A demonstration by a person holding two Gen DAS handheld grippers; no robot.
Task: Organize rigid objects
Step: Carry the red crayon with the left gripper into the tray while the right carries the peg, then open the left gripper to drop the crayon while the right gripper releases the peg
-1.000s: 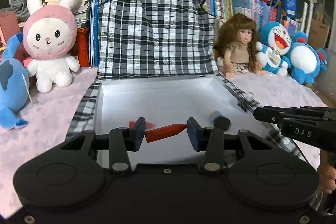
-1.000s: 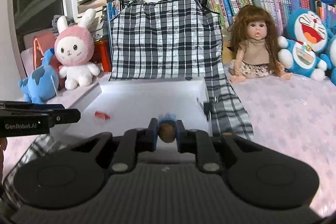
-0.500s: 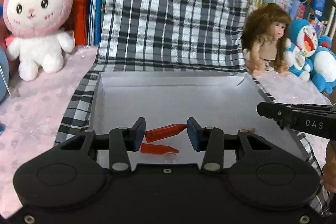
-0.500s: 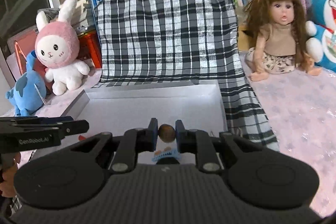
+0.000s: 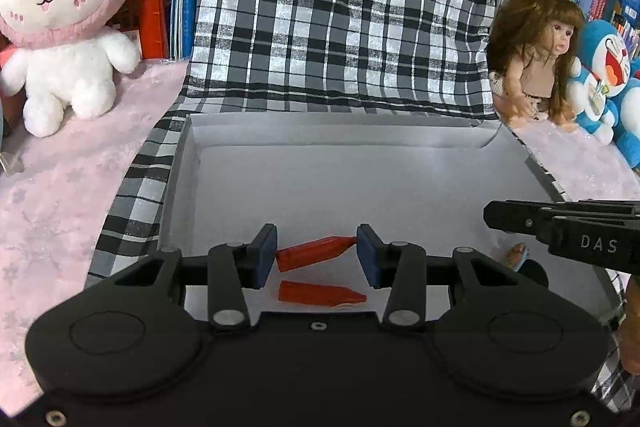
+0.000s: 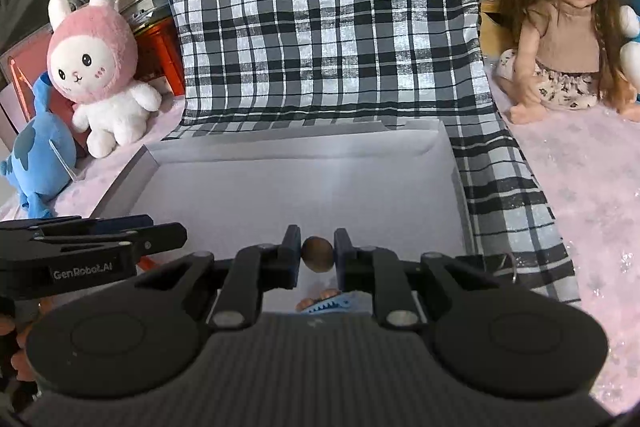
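My left gripper (image 5: 316, 253) is shut on a red pointed piece (image 5: 316, 251) and holds it above the white box (image 5: 360, 135), near its front left. A second red piece (image 5: 320, 293) lies on the box floor just below. My right gripper (image 6: 317, 254) is shut on a small brown ball-like object (image 6: 317, 254) over the box's (image 6: 296, 147) front right; a small figure in blue (image 6: 324, 305) shows under it. The right gripper also shows in the left wrist view (image 5: 560, 227), and the left one in the right wrist view (image 6: 92, 243).
The box sits in an open checked fabric case (image 5: 340, 7) on a pink cloth (image 5: 60, 195). A pink bunny plush (image 5: 60, 11) stands left, a doll (image 5: 536, 51) and blue plush toys (image 5: 604, 75) right, books behind.
Both grippers have moved forward and down over the box, still holding their objects. The second red piece now lies right under the left gripper.
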